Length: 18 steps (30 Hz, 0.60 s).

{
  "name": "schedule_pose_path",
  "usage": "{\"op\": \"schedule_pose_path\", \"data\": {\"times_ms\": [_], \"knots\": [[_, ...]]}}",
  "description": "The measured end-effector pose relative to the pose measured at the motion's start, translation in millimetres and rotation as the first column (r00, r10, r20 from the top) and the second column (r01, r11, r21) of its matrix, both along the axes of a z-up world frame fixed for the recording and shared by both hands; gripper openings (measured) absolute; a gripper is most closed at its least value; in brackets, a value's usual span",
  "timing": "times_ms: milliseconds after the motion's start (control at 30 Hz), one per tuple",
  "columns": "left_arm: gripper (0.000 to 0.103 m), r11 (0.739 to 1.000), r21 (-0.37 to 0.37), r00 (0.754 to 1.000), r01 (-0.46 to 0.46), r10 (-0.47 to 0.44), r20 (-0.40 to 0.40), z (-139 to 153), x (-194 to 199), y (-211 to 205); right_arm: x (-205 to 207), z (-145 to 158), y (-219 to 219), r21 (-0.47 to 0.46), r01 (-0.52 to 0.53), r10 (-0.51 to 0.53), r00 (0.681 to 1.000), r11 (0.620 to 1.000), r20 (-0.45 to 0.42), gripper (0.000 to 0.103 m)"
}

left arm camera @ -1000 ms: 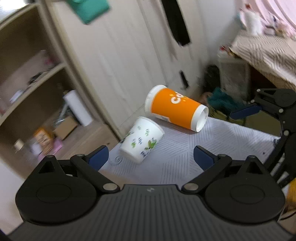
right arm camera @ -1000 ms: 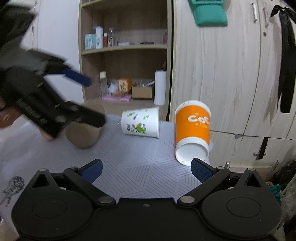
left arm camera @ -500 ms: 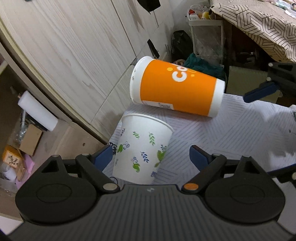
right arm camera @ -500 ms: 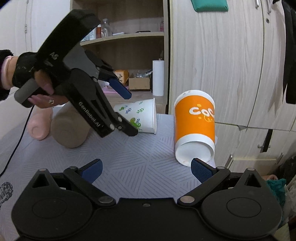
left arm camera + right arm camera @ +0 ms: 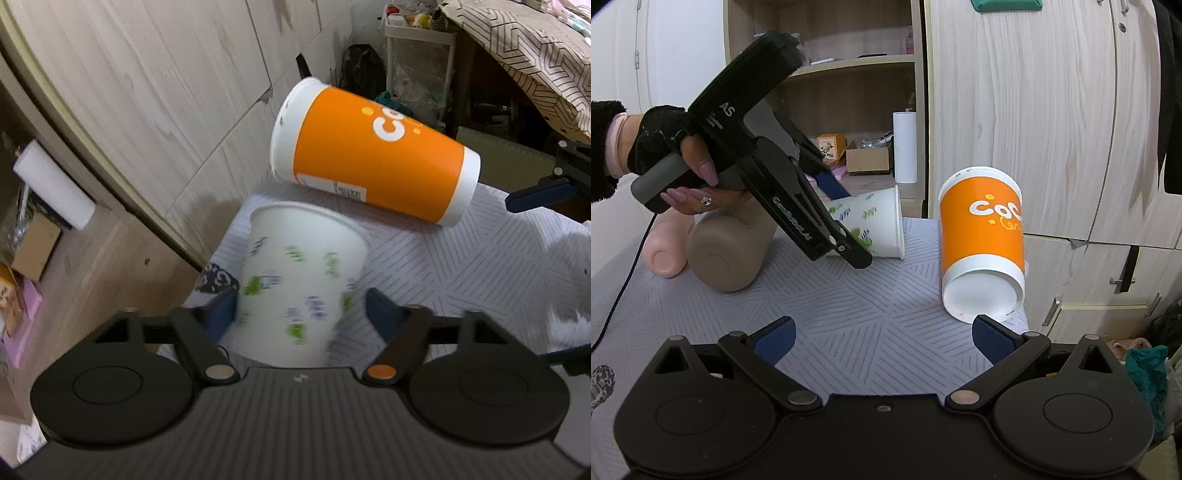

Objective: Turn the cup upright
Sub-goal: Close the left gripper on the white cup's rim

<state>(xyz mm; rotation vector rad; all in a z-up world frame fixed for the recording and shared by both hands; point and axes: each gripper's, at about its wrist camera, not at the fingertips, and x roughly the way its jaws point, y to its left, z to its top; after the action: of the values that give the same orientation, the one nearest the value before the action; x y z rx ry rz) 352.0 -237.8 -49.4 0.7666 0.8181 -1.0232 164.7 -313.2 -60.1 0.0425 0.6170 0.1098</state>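
Observation:
A white paper cup with green and blue leaf prints (image 5: 295,280) lies on its side near the table's far edge, its mouth pointing away from my left gripper (image 5: 301,312). The left gripper is open with its blue pads on either side of the cup's base end; the left pad is close to the wall, the right pad stands apart. The right wrist view shows the same cup (image 5: 877,225) partly hidden behind the left gripper (image 5: 846,221). An orange cup (image 5: 982,247) lies on its side at the right. My right gripper (image 5: 882,341) is open and empty above the mat.
A tan tumbler (image 5: 729,251) and a pink bottle (image 5: 663,251) lie on their sides at the left of the striped mat (image 5: 868,314). A wooden wardrobe (image 5: 1034,110) and open shelves (image 5: 849,74) stand behind the table. The table edge is just beyond the cups.
My left gripper has moved forward and down over the leaf-print cup, so its pads now flank the cup's base end. The right gripper has barely moved.

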Motion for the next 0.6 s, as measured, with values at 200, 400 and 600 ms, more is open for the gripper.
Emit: {"op": "schedule_pose_path", "data": {"times_ms": [200, 400, 600], "knots": [[0.063, 0.996, -0.050, 0.996, -0.072, 0.069, -0.062, 9, -3, 5, 2, 1, 1, -0.002, 0.000, 0.000, 1.000, 1.000, -0.017, 0.103], [0.063, 0.993, -0.064, 0.994, -0.095, 0.091, -0.061, 29, -35, 14, -4, 11, 5, 0.009, -0.008, 0.008, 1.000, 1.000, -0.010, 0.103], [0.063, 0.986, -0.053, 0.984, -0.160, 0.154, -0.094, 49, -72, 34, -28, 27, 12, 0.076, -0.051, 0.050, 0.999, 0.996, 0.019, 0.103]]}}
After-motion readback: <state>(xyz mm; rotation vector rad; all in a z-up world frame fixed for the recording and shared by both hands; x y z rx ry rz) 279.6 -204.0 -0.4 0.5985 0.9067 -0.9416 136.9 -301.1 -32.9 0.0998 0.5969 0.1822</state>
